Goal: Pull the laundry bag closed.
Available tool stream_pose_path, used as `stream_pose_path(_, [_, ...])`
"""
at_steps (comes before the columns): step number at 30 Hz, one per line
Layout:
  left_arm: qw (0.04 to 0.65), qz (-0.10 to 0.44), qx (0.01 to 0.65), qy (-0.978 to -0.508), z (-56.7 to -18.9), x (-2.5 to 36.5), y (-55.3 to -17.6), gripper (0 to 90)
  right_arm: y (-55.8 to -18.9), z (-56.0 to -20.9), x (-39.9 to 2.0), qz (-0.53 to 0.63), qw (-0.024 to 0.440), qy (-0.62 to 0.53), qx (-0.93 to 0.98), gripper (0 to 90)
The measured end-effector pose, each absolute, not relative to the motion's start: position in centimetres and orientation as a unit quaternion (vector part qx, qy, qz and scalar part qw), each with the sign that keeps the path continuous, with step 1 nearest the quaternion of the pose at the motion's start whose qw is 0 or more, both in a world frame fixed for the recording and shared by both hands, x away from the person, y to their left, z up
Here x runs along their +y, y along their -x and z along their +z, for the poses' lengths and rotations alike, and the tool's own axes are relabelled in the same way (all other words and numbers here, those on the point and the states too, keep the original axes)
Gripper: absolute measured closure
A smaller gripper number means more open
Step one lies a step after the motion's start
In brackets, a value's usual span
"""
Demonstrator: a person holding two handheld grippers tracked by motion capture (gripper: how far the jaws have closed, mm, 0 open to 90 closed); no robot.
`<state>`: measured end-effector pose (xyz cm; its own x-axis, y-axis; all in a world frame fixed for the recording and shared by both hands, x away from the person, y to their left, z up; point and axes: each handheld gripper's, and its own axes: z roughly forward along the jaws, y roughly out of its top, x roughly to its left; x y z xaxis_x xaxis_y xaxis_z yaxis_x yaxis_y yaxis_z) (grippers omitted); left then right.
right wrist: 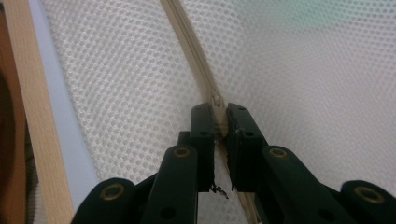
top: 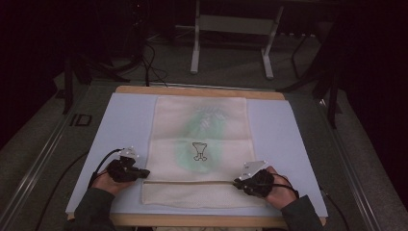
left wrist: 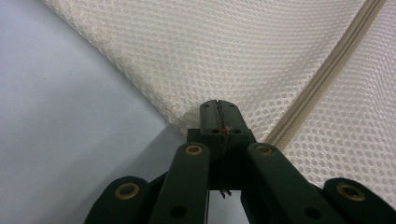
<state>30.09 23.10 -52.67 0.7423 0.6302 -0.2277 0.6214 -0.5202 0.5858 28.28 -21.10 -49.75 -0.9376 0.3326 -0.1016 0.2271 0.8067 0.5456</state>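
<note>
The bench (top: 126, 90) shows its wooden edge at the far side, and over it lies a pale blue mat (top: 126, 125) that runs out past both sets of fingers. On the mat, flat and between the two grippers, sits the mesh bag (top: 199, 127), cream netting with a green shape showing faintly through it and a small dark drawing near its middle. Across the near part of the bag runs the zipper (top: 192, 182), a thin line stretching from one gripper to the other. At the left end, the left gripper (top: 144, 173) has its fingers pressed together on the bag's edge; in the left gripper view the left gripper (left wrist: 218, 108) pinches the netting right at the corner, with the zipper (left wrist: 327, 70) slanting away just beside the fingers. At the right end, the right gripper (top: 236, 183) meets the zipper line; in the right gripper view the right gripper (right wrist: 220, 120) is clamped on the zipper pull (right wrist: 218, 112), the small cream tab caught between the fingers, and the zipper tape (right wrist: 187, 42) runs straight on ahead of them.
</note>
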Motion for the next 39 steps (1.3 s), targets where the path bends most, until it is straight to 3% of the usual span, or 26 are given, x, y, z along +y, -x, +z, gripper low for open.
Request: stream_pose_path(39, [0.332,0.008,0.358,-0.872,-52.7,23.1,-30.1,90.0,-28.7,-49.4,-23.8,0.277,0.1,-0.175,0.939,82.3])
